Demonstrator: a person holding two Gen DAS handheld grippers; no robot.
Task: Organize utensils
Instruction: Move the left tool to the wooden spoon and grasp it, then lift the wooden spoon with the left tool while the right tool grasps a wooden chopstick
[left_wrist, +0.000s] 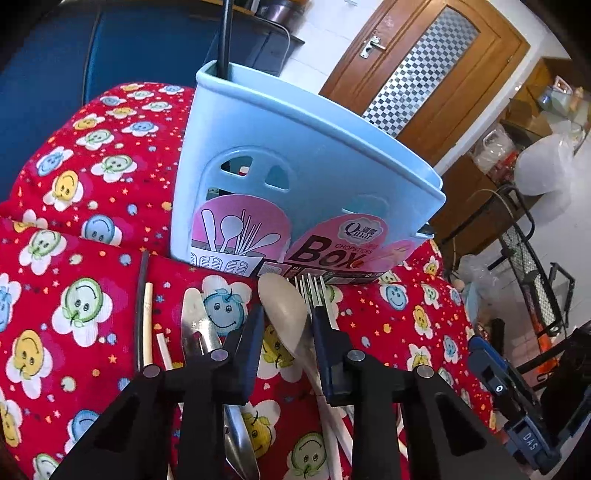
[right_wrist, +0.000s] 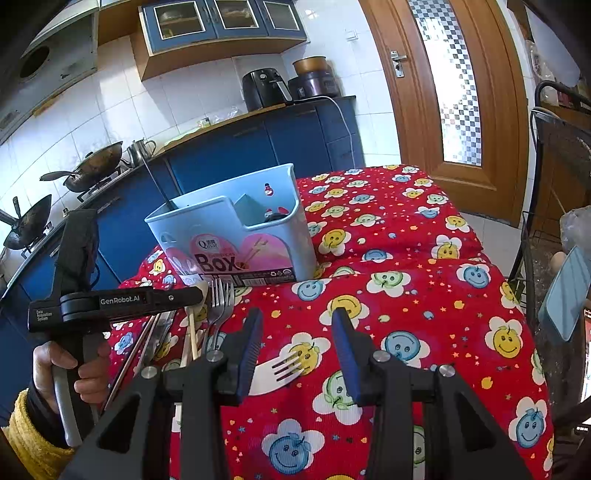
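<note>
A pale blue utensil box (left_wrist: 295, 166) stands on the red smiley tablecloth (left_wrist: 92, 166) with a black utensil (left_wrist: 223, 40) upright in it. Before it lie a beige spoon (left_wrist: 284, 310), metal forks (left_wrist: 312, 290), a steel utensil (left_wrist: 197, 325) and chopsticks (left_wrist: 147, 321). My left gripper (left_wrist: 287, 314) is shut on the spoon's bowl, its pads against both edges. From the right wrist view the left gripper (right_wrist: 201, 291) reaches in low, beside the forks (right_wrist: 221, 299) and in front of the box (right_wrist: 229, 229). My right gripper (right_wrist: 297, 317) hovers open over bare cloth, a white plastic fork (right_wrist: 280, 369) under its left finger.
A hand (right_wrist: 85, 373) in a yellow sleeve holds the left tool. A black wire chair (right_wrist: 554, 155) stands at the table's right edge. Behind the table run blue kitchen counters (right_wrist: 240, 147) with woks (right_wrist: 92, 170), and a wooden door (right_wrist: 461, 92) sits at the back right.
</note>
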